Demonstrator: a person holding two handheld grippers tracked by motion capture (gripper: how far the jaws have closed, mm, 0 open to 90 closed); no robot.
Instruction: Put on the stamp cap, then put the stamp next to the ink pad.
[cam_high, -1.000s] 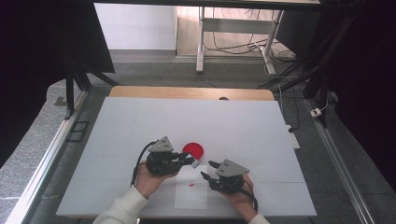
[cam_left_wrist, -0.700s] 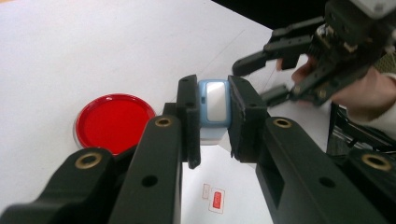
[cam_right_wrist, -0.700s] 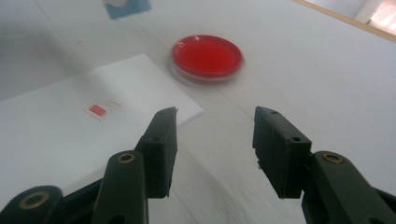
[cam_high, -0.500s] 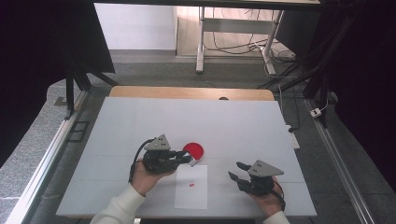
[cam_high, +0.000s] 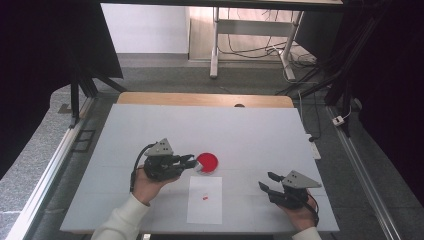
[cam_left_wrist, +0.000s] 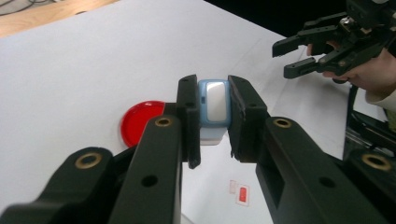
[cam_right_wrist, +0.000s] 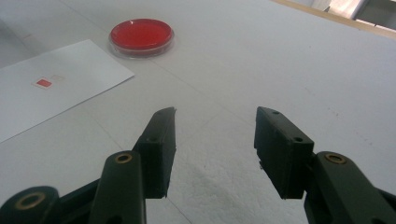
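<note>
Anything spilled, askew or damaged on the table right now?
Nothing stands out. The red dish sits flat, the paper sheet lies flat in front of it, the left gripper squarely holds a small blue-and-white block, and the right gripper is open and empty.

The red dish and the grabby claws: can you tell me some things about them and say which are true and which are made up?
1. The left gripper has its fingers closed on a small blue and white object. True.
2. The right gripper is holding the red dish. False: its fingers are open with nothing between them, and the dish sits apart from it on the table.
3. A white sheet of paper lies on the table between the two grippers. True.
4. The sheet of paper is blank. False: it bears a small red mark.
5. The red dish lies on top of the paper. False: it sits on the table, just beyond the paper's far edge.
</note>
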